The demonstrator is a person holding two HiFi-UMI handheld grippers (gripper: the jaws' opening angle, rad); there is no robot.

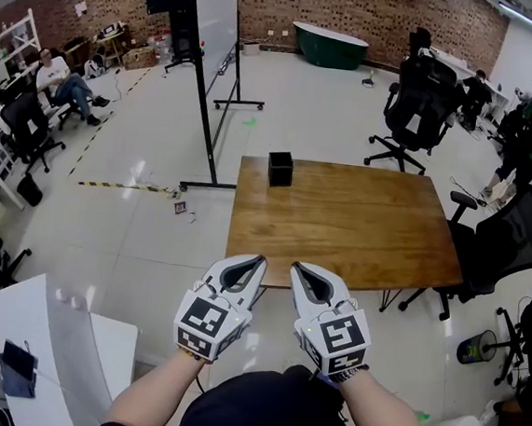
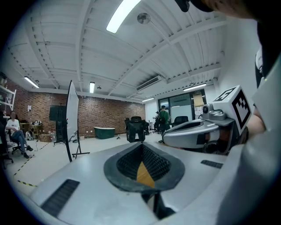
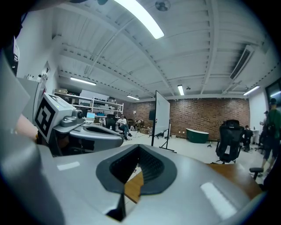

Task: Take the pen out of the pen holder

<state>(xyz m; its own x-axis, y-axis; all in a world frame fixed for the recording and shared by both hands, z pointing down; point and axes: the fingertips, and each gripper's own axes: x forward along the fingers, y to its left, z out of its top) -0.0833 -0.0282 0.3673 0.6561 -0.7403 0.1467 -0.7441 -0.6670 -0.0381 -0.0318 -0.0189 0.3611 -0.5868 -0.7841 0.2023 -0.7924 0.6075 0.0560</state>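
**A:** Where is the pen holder sitting?

**B:** The black pen holder (image 1: 280,169) is standing upright on the wooden surface (image 1: 357,235), toward 11 o'clock, near the far edge. It is showing too small for me to tell whether a pen is in it.

**A:** And the claws?

**B:** The left claw (image 1: 257,262) and the right claw (image 1: 298,269) are hovering side by side at 6 o'clock, over the near edge and well apart from the pen holder. Both are pointing toward 12 o'clock. Each one's jaws are pressing together with nothing between them.

**A:** Anything beyond the surface?

**B:** A whiteboard (image 1: 214,24) is standing at 10 o'clock, and a black office chair (image 1: 417,105) is sitting at 1 o'clock.
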